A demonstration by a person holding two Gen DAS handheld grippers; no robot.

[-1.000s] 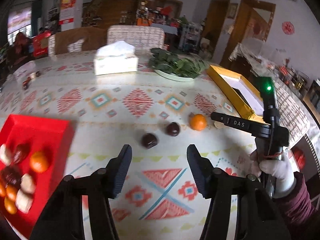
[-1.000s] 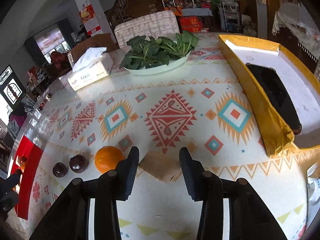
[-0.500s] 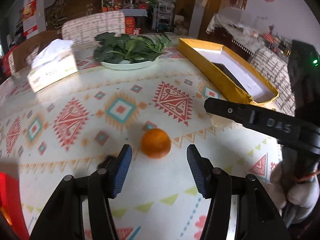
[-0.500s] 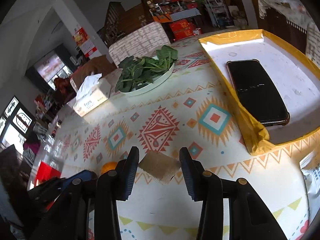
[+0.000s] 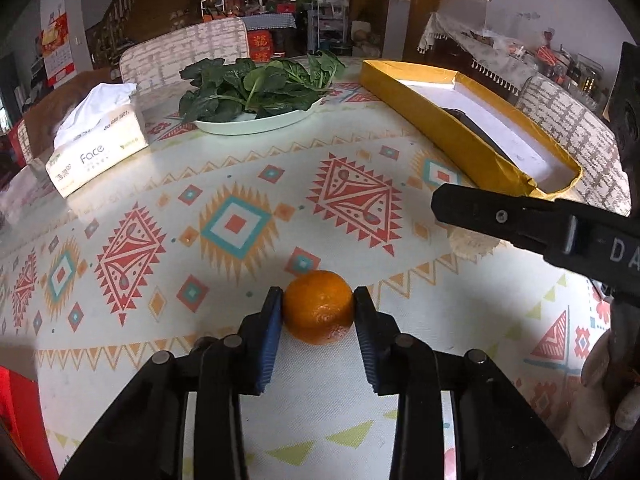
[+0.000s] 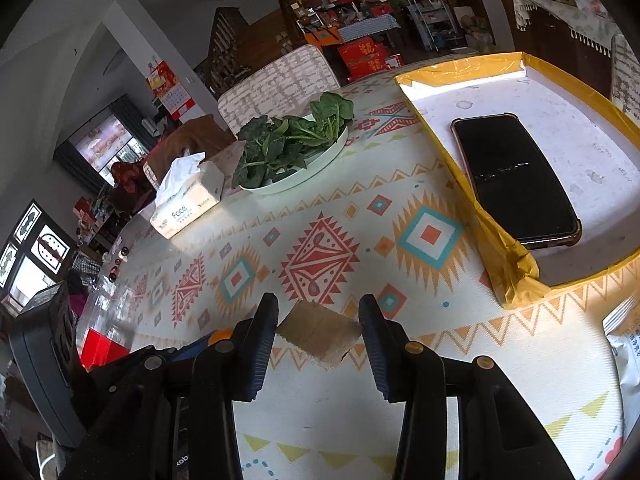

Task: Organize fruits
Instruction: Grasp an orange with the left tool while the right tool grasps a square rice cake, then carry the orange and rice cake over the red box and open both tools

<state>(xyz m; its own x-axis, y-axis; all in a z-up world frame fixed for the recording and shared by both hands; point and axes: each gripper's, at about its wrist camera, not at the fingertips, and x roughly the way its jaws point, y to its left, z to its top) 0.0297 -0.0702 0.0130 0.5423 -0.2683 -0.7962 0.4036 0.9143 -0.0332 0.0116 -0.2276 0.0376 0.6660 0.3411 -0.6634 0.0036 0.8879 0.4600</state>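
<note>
My left gripper [image 5: 319,310] is shut on an orange tangerine [image 5: 319,307] that rests on the patterned tablecloth [image 5: 240,184]; both blue pads touch its sides. My right gripper [image 6: 319,322] is shut on a tan, rough square piece [image 6: 320,334] held just above the cloth. The right gripper's black finger [image 5: 520,224] shows at the right of the left wrist view. A corner of the red tray [image 5: 20,412] shows at the lower left, and in the right wrist view [image 6: 102,350] too.
A plate of green leaves [image 5: 256,92] and a tissue box [image 5: 96,136] stand at the back. A yellow-rimmed box [image 6: 492,240] with a black phone [image 6: 516,180] lies to the right. A white packet [image 6: 628,348] lies at the right edge.
My left gripper has swung right from the dark fruits to the tangerine and shut on it. My right gripper has kept its hold on the tan piece and lifted it a little.
</note>
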